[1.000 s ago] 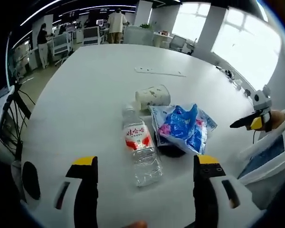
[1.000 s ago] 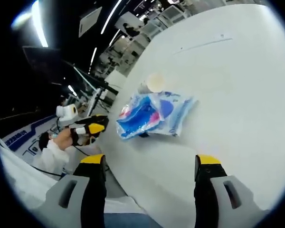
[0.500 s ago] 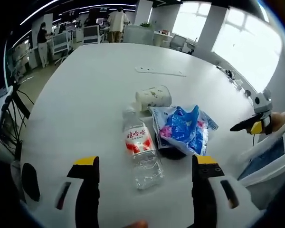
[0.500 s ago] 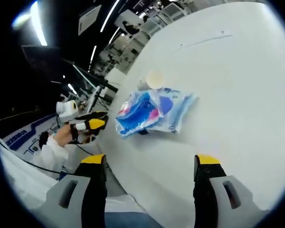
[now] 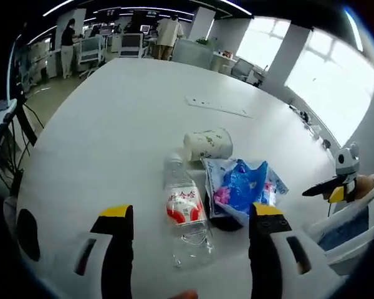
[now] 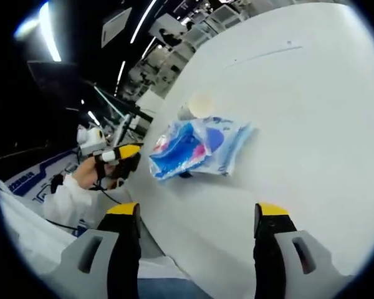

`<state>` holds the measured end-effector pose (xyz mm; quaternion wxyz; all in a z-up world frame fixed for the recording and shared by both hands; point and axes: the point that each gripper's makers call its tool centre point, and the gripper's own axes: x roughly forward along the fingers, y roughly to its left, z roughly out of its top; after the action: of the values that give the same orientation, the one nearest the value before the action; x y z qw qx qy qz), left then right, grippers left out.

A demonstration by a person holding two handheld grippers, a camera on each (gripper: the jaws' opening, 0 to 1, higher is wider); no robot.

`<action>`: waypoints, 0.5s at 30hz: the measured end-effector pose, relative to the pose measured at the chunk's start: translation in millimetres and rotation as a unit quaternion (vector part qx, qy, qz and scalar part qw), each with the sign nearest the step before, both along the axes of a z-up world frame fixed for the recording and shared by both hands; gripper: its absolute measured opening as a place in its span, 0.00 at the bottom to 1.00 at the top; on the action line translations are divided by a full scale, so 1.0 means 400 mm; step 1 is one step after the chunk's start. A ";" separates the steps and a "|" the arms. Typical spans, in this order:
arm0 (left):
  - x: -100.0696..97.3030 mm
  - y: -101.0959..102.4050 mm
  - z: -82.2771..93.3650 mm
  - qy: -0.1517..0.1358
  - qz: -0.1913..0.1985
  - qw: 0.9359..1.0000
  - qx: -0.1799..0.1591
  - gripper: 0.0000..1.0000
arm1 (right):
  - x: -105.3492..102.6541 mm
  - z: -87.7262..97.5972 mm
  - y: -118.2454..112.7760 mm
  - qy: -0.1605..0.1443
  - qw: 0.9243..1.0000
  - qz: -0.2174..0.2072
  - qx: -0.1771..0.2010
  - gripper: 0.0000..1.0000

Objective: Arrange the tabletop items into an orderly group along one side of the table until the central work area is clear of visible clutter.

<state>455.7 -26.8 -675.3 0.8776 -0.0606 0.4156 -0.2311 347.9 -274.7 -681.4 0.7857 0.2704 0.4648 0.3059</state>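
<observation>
Open-plan office: big white table point(image 5: 112, 124) in the foreground, rows of desks and office chairs point(image 5: 129, 45) past its far edge, people standing point(image 5: 169, 30) among them, strip ceiling lights point(image 6: 48, 31), tall bright windows point(image 5: 327, 81) along 1 side.

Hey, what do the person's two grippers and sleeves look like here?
Both the left gripper and the right gripper have black jaws capped with yellow tips on pale grey bodies. The person's sleeve is white, and a thin dark cable trails below that hand.
</observation>
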 end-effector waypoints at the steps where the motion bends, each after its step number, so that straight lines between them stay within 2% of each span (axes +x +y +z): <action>1: 0.002 0.000 -0.002 0.001 0.002 1.000 0.000 0.76 | 0.001 0.000 -0.001 0.000 1.000 -0.001 0.000 0.73; 9: 0.027 0.003 -0.006 0.002 0.035 0.999 -0.018 0.75 | -0.004 -0.007 0.001 0.003 1.000 0.001 0.000 0.72; 15: 0.040 0.006 -0.024 0.015 0.050 0.998 -0.017 0.72 | -0.005 -0.012 0.001 0.006 1.000 0.003 0.000 0.72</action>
<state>471.6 -24.4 -685.1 0.8807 -0.0995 0.4210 -0.1929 346.0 -274.2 -686.3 0.7818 0.2707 0.4706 0.3066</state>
